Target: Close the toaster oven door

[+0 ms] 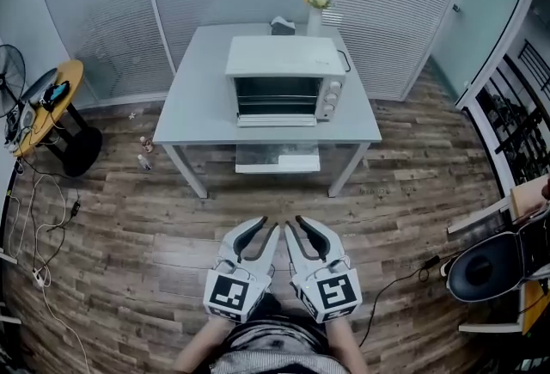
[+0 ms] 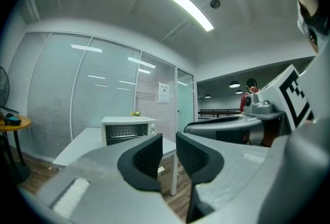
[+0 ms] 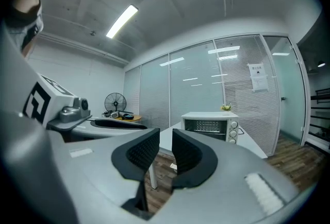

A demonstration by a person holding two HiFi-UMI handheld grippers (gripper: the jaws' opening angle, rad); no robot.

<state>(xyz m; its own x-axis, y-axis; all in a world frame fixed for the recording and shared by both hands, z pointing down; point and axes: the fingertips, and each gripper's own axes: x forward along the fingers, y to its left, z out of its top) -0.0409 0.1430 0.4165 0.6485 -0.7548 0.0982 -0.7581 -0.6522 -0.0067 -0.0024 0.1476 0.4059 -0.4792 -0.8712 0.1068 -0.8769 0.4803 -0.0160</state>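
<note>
A white toaster oven (image 1: 288,80) stands on a grey table (image 1: 198,106), its door (image 1: 277,119) folded down flat toward me and the dark inside showing. Both grippers hang low near my body, over the wooden floor and well short of the table. My left gripper (image 1: 262,228) and right gripper (image 1: 296,224) sit side by side, tips pointing at the table. Each is open by a narrow gap with nothing between the pads. The left gripper view shows its gripper (image 2: 169,138) and the oven (image 2: 128,130) far off. In the right gripper view, that gripper (image 3: 166,135) frames the oven (image 3: 210,126).
A vase of flowers (image 1: 316,7) stands behind the oven. A white shelf (image 1: 279,159) sits under the table. A yellow round side table (image 1: 60,88) and a fan (image 1: 9,71) are at far left, with cables (image 1: 43,226) on the floor. A chair (image 1: 490,269) is at right.
</note>
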